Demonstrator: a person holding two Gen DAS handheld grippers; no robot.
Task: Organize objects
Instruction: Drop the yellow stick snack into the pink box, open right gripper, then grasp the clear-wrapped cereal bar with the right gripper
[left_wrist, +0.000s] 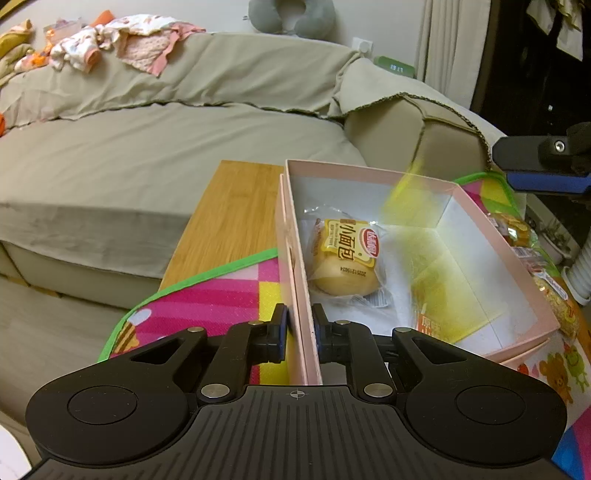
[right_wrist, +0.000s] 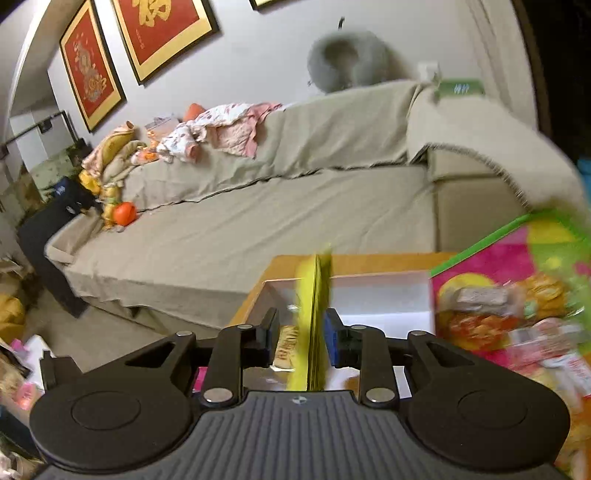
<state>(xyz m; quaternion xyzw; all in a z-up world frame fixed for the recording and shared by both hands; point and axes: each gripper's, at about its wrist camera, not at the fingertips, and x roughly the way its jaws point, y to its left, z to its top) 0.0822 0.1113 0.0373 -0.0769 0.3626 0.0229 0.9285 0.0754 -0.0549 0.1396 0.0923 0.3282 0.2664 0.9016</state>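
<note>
A pink open box (left_wrist: 369, 173) stands on a colourful play mat (left_wrist: 221, 295). My left gripper (left_wrist: 299, 325) is shut on the box's near-left wall, one pad on each side of it. Inside the box lies a wrapped bread bun (left_wrist: 345, 258). A yellow packet (left_wrist: 443, 280) shows inside the box as a blurred streak. In the right wrist view the yellow packet (right_wrist: 314, 325) stands edge-on between the fingers of my right gripper (right_wrist: 301, 321), with a gap at the left pad, so the gripper is open. One right finger (left_wrist: 543, 181) shows beyond the box's far right corner.
Several more snack packets (right_wrist: 491, 314) lie on the mat to the right of the box. A wooden table top (left_wrist: 229, 221) borders the box on the left. Behind it runs a beige covered sofa (left_wrist: 166, 147) with clothes (left_wrist: 122, 44) piled along its back.
</note>
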